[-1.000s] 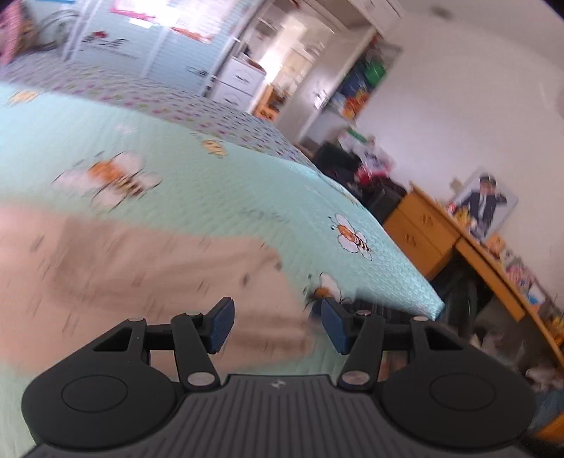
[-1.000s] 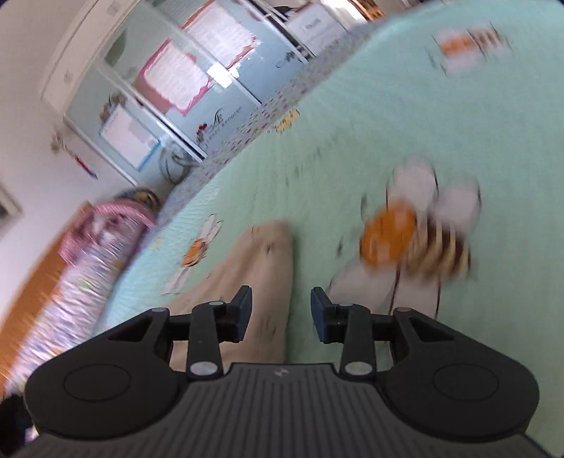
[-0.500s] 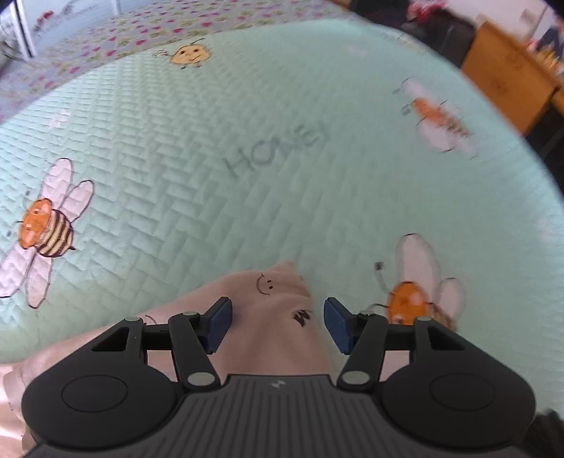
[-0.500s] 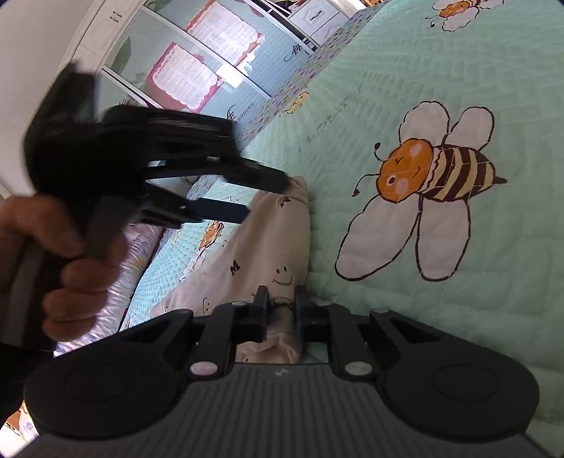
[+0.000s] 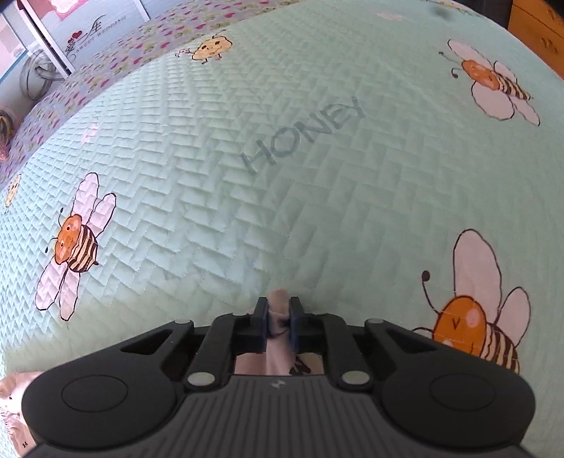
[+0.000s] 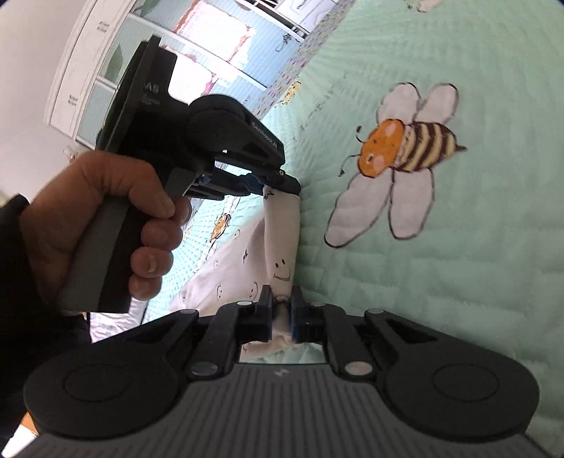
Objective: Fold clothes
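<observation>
Fabric could slip: my left tool [image 5: 278, 322] and right tool [image 6: 281, 313] each pinch only the garment [image 6: 282, 229] edge, above the bedspread [image 5: 282, 158].

A bedroom in a home is shown. Most of both views is filled by a bed under a mint quilted bedspread [image 5: 218, 197] printed with cartoon bees [image 6: 398, 155] and the word HONEY [image 5: 303, 135]. A floral-patterned border [image 5: 116, 60] is seen along its far edge, decorated wardrobe doors [image 6: 225, 45] behind, and a wooden cabinet [image 5: 537, 24] at the side.
</observation>
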The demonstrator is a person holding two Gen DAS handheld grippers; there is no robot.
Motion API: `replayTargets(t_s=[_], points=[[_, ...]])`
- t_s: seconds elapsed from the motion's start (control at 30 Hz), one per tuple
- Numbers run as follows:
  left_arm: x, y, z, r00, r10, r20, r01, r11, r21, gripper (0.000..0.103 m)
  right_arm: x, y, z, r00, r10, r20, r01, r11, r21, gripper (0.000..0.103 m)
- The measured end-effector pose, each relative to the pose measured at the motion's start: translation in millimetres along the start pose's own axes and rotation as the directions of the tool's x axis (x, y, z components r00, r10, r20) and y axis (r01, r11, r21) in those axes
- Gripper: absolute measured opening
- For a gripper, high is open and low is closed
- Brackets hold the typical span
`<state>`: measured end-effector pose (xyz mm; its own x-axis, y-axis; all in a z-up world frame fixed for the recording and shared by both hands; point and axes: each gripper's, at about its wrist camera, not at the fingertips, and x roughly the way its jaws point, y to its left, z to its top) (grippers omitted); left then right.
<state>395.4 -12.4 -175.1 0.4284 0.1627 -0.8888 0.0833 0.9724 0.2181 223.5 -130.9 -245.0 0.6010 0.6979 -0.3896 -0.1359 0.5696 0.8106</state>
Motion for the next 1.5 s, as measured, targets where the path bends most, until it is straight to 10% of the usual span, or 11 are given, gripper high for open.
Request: replayTargets(t_s=[0.4,0.53,0.73,0.8,0.87,1.5], points=[[-27,22,33,0.995,-0.051,0.087,0.062,0.99,-0.126,0.005,-4,-7,-5,1.0,0.016,-0.003,-0.016,0.998,0.06,0.01],[-24,8,15,0.996,-0.081,0.023,0.082,0.994,-0.066,0.038,-4,-9,-3,1.0,0.028,-0.012,-0.026,0.996,0.09,0.015],[-4,-25,-2,0.999,0.0,-0.034,0.001,1.0,0.03,0.05,-1,-6,-3,1.0,0.024,-0.016,-0.023,0.997,0.067,0.027],[1,-27,-1,1.0,0.017,-0.01,-0.017,0.999,0.041,0.045,1,-4,-3,1.0,0.014,-0.019,-0.014,0.999,0.047,0.018],[2,-29,2,0.999,0.033,0.015,-0.034,0.998,0.05,0.006,0,-5,-3,1.0,0.014,-0.018,-0.013,0.999,0.041,0.011],[-26,-10,51,0.985,-0.054,0.164,0.062,0.997,-0.046,0.006,-39,-23,11,0.997,-0.009,0.077,0.002,0.996,0.094,0.009]])
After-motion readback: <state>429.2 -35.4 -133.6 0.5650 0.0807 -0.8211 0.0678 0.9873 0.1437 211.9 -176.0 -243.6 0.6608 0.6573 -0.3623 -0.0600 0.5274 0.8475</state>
